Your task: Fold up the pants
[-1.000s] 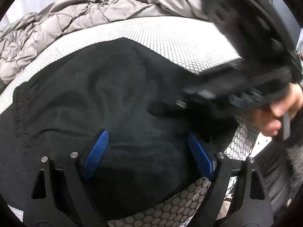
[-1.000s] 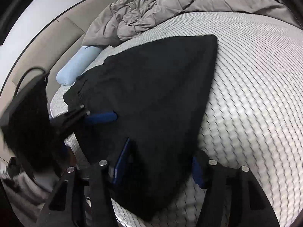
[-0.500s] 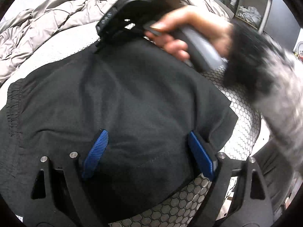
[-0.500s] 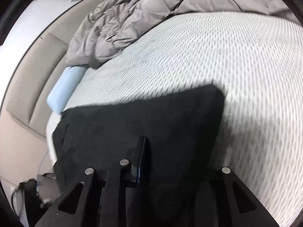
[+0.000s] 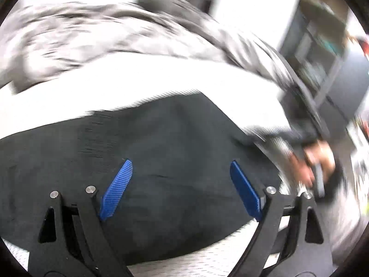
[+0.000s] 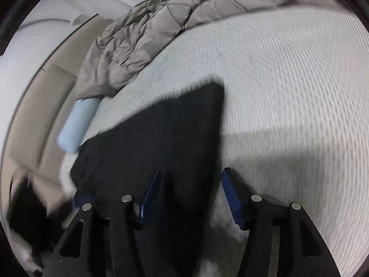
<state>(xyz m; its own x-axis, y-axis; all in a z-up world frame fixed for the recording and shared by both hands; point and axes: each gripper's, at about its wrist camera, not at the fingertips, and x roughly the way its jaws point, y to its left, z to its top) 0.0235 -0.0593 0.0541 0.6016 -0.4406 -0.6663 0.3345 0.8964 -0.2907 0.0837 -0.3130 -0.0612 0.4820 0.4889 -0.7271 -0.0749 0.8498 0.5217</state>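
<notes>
The black pants [image 5: 175,143] lie folded flat on the white mesh mattress [image 5: 161,78]. My left gripper [image 5: 180,168] hovers over their near part, blue pads wide apart and nothing pinched: open. In the right wrist view the pants [image 6: 161,133] taper to a far corner. My right gripper [image 6: 191,173] sits at their right edge; its jaws are opening, with cloth lying under and between the pads but not pressed. The hand [image 5: 311,161] carrying that gripper shows blurred at the pants' right side in the left wrist view.
A rumpled grey quilt [image 6: 175,23] is heaped along the far side of the mattress [image 6: 288,80]. A pale blue bolster [image 6: 76,124] rests against the beige headboard [image 6: 41,106]. Dark shelving [image 5: 322,53] stands beyond the bed's right edge.
The right gripper's jaws, shut half a second ago, have parted. The hand holding it went from the pants' far edge to their right side. The left wrist view has swung and blurred.
</notes>
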